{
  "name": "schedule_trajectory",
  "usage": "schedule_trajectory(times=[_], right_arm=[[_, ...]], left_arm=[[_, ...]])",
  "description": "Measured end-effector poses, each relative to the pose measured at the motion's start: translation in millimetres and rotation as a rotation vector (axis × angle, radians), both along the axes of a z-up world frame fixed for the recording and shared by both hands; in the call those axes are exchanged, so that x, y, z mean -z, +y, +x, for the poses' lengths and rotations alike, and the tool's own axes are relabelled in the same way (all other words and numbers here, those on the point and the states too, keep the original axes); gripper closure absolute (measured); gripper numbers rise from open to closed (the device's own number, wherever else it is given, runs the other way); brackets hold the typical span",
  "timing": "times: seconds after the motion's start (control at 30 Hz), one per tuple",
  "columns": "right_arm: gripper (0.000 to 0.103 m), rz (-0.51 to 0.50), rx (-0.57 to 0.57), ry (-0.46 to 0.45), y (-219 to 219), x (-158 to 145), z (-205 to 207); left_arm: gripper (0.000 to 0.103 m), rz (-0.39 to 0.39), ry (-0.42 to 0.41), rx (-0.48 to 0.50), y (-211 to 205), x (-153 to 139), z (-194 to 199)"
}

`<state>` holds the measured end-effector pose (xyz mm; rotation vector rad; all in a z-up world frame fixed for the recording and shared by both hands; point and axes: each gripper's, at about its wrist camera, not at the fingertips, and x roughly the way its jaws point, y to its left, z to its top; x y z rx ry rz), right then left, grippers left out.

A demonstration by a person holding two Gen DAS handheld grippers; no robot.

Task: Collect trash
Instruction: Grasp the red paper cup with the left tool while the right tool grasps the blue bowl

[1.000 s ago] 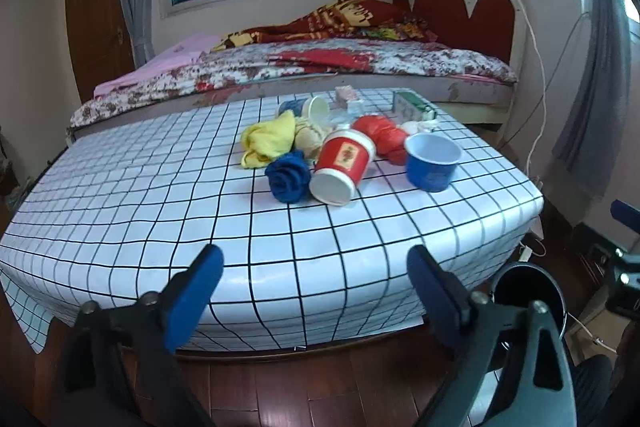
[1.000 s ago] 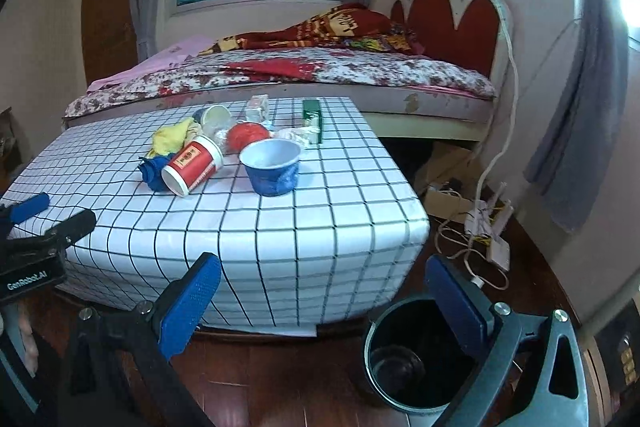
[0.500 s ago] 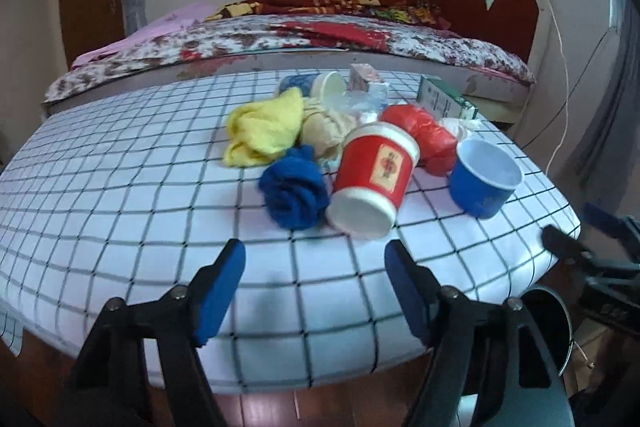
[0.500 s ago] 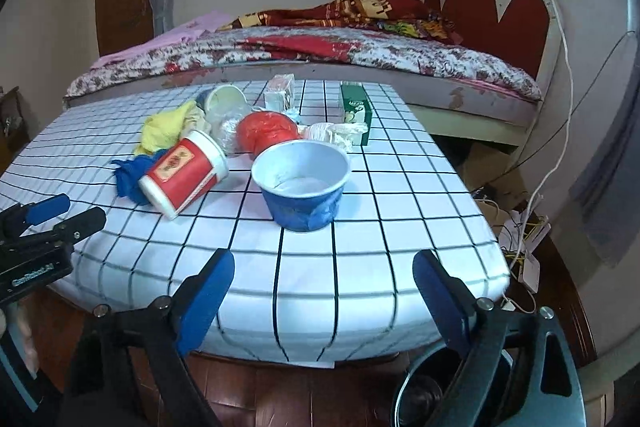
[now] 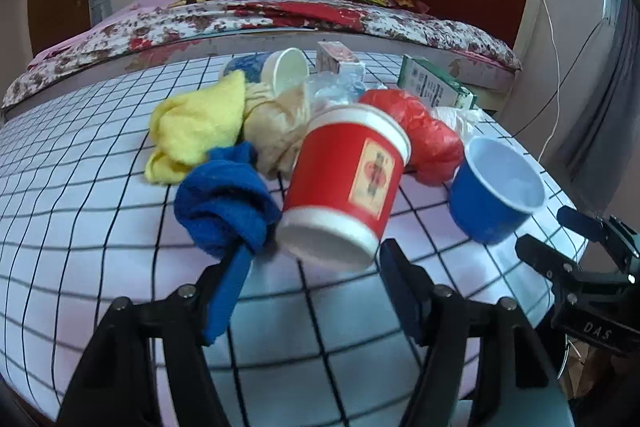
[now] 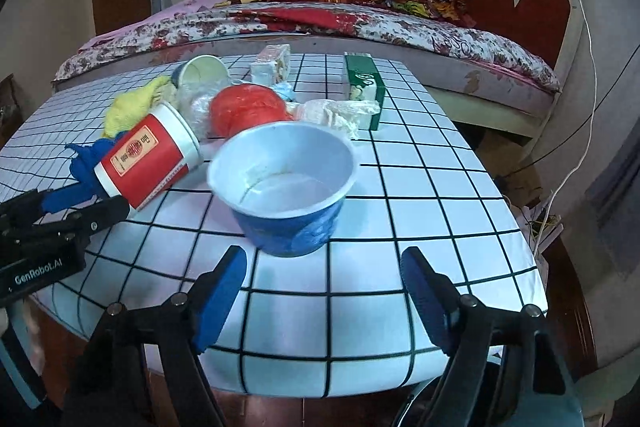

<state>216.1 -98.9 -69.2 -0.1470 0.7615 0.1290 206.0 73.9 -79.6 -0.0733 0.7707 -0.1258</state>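
Observation:
A pile of trash lies on the grid-patterned table (image 5: 80,235). A red paper cup (image 5: 344,183) lies on its side with its base toward me, also in the right wrist view (image 6: 150,157). A blue bowl (image 6: 286,187) stands upright beside it, also in the left wrist view (image 5: 494,195). My left gripper (image 5: 316,287) is open, its fingers just short of the red cup's base. My right gripper (image 6: 324,291) is open, just in front of the blue bowl.
Around the cup lie a blue cloth (image 5: 224,203), a yellow cloth (image 5: 196,127), a red plastic bag (image 5: 424,135), a tipped blue-and-white cup (image 5: 280,69), a green box (image 6: 362,83) and a small carton (image 6: 274,63). A bed (image 6: 320,23) stands behind the table.
Both grippers have moved forward over the table edge, the left toward the red cup and the right toward the blue bowl. Both stay open.

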Motion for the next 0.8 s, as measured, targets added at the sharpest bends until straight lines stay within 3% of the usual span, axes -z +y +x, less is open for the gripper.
schedule_trajectory(times=[0.23, 0.63, 0.8], right_arm=[[0.022, 0.016, 0.016, -0.004, -8, -1, 7], [0.022, 0.049, -0.095, 0.009, 9, 0, 27], [0.022, 0.036, -0.079, 0.003, 5, 0, 39]], left_arm=[[0.034, -0.034, -0.029, 0.034, -3, -6, 11], [0.034, 0.005, -0.023, 0.066, -7, -5, 16], [0.038, 0.022, -0.032, 0.048, -2, -6, 17]])
